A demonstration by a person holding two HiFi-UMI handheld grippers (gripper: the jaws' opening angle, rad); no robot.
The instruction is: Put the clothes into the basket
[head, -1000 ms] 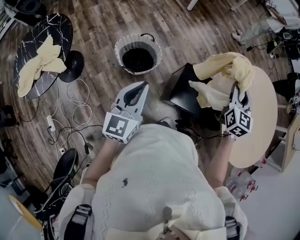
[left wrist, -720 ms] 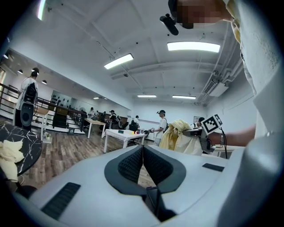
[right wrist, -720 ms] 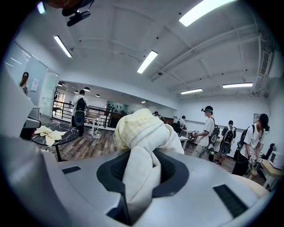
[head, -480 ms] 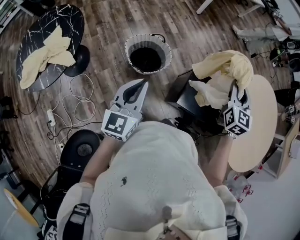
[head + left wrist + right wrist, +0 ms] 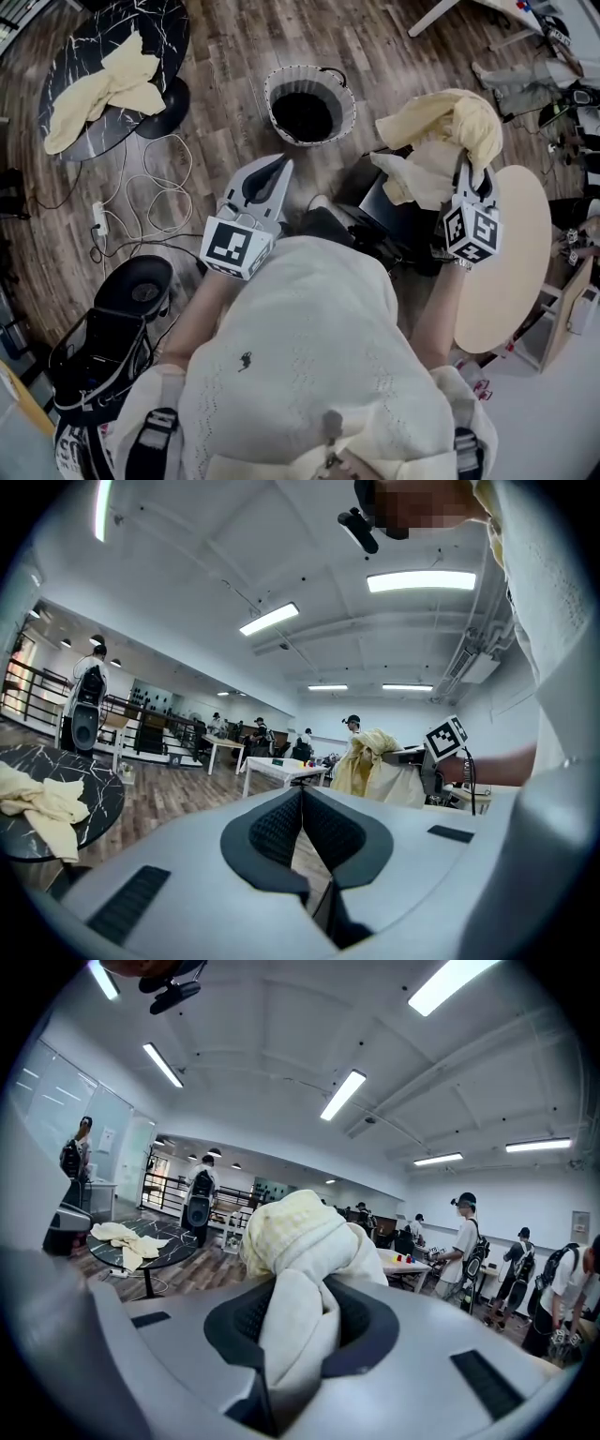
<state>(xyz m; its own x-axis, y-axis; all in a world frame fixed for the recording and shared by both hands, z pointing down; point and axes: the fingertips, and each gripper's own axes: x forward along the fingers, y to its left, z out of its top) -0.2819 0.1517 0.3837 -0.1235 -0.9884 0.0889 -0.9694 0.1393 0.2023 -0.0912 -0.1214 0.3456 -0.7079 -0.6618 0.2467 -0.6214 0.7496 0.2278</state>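
Your right gripper has its jaws pinched on a bunched pale-yellow garment, held in the air near the basket, which stands on the floor. Your left gripper has its jaws pressed together, empty. The cloth looks light, soft and floppy, so grip a thick fold. A second garment lies on the black worktop, well apart.
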